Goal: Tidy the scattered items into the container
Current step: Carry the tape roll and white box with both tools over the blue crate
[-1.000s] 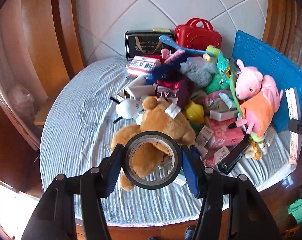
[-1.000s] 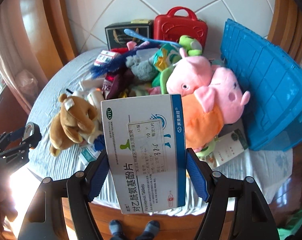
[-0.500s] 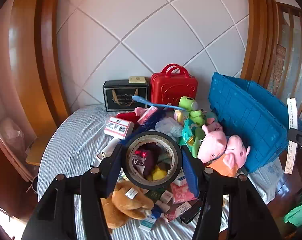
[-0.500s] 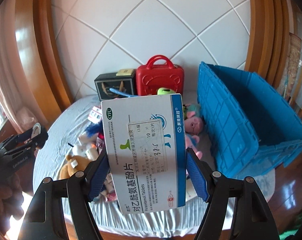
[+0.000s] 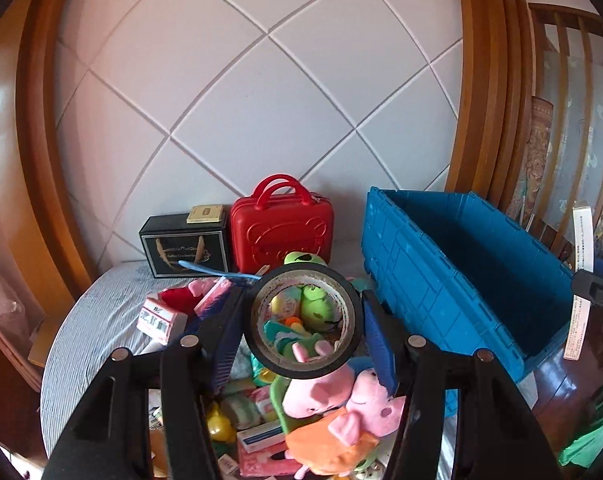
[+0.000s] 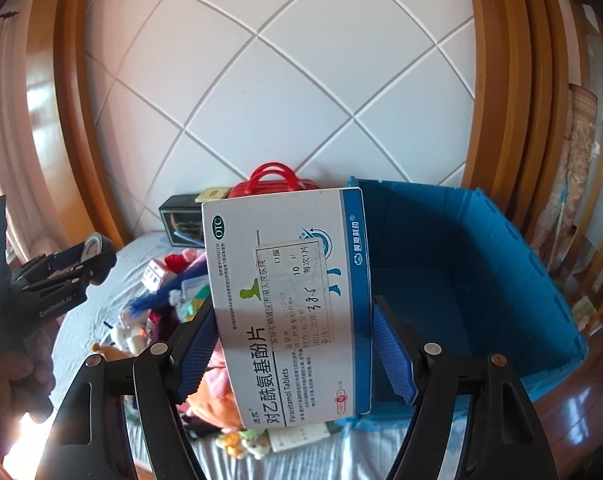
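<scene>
Above cluttered table (image 5: 101,320): left jaws grip tape roll (image 5: 303,322); right jaws grip medicine box (image 6: 289,304).

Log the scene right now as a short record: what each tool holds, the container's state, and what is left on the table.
left tool: shut on black roll of tape
right tool: shut on white and blue paracetamol tablet box
container: large blue plastic crate, open; no items visible inside
table: round, striped grey cloth
left on table: pink pig plush toy, green frog plush, small boxes
at back: red toy suitcase, black gift box
</scene>
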Action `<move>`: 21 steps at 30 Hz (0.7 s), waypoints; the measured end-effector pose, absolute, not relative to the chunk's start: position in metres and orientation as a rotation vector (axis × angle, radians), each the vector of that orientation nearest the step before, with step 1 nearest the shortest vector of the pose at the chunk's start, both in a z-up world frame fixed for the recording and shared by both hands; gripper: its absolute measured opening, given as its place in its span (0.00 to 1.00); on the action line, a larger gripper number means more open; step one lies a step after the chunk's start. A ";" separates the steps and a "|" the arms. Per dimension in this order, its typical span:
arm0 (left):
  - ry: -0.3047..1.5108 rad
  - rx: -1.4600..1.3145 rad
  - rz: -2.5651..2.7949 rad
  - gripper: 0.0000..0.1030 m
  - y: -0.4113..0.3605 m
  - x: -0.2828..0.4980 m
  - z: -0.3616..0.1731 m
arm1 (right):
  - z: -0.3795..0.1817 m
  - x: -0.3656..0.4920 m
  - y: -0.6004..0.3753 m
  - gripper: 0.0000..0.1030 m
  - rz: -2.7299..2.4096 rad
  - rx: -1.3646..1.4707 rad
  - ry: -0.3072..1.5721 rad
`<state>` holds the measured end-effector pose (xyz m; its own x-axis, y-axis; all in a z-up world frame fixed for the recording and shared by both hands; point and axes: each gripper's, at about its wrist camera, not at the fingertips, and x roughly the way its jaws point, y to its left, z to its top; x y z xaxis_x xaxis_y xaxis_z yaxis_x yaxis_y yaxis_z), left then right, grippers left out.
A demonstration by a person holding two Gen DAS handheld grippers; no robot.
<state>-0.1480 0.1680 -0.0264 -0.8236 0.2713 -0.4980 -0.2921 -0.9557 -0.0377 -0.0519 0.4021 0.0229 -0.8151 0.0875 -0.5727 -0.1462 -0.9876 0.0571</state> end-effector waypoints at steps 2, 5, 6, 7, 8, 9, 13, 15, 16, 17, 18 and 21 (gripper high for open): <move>0.071 -0.730 2.737 0.54 0.193 -0.150 -0.020 | 0.024 -0.055 0.427 0.71 2.867 -0.898 0.154; 0.102 -0.711 2.708 0.54 0.232 -0.154 -0.015 | 0.025 -0.056 0.462 0.71 2.845 -0.893 0.174; 0.114 -0.708 2.696 0.54 0.245 -0.156 -0.013 | 0.024 -0.055 0.472 0.71 2.837 -0.887 0.180; 0.122 -0.707 2.682 0.54 0.258 -0.158 -0.012 | 0.024 -0.055 0.482 0.71 2.830 -0.882 0.184; 0.126 -0.707 2.668 0.54 0.270 -0.159 -0.011 | 0.023 -0.055 0.492 0.71 2.823 -0.879 0.189; 0.135 -0.706 2.653 0.54 0.282 -0.161 -0.010 | 0.022 -0.054 0.501 0.71 2.816 -0.879 0.197; 0.193 -0.697 2.601 0.54 0.329 -0.167 -0.009 | 0.015 -0.053 0.534 0.71 2.783 -0.880 0.216; 0.211 -0.697 2.575 0.54 0.350 -0.170 -0.009 | 0.011 -0.053 0.549 0.71 2.765 -0.880 0.232; 0.220 -0.698 2.560 0.54 0.361 -0.171 -0.009 | 0.008 -0.053 0.556 0.71 2.756 -0.881 0.236; 0.230 -0.698 2.546 0.54 0.372 -0.172 -0.009 | 0.006 -0.053 0.562 0.71 2.745 -0.883 0.243; 0.243 -0.697 2.532 0.54 0.382 -0.172 -0.008 | 0.003 -0.052 0.569 0.71 2.736 -0.885 0.255; 0.278 -0.693 2.490 0.54 0.413 -0.176 -0.008 | -0.004 -0.051 0.587 0.71 2.710 -0.891 0.279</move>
<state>-0.1758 0.4128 -0.0083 -0.7246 0.4416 -0.5291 -0.5475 -0.8352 0.0527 -0.0513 0.5869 -0.0044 -0.7727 0.1979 -0.6032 -0.3165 -0.9437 0.0958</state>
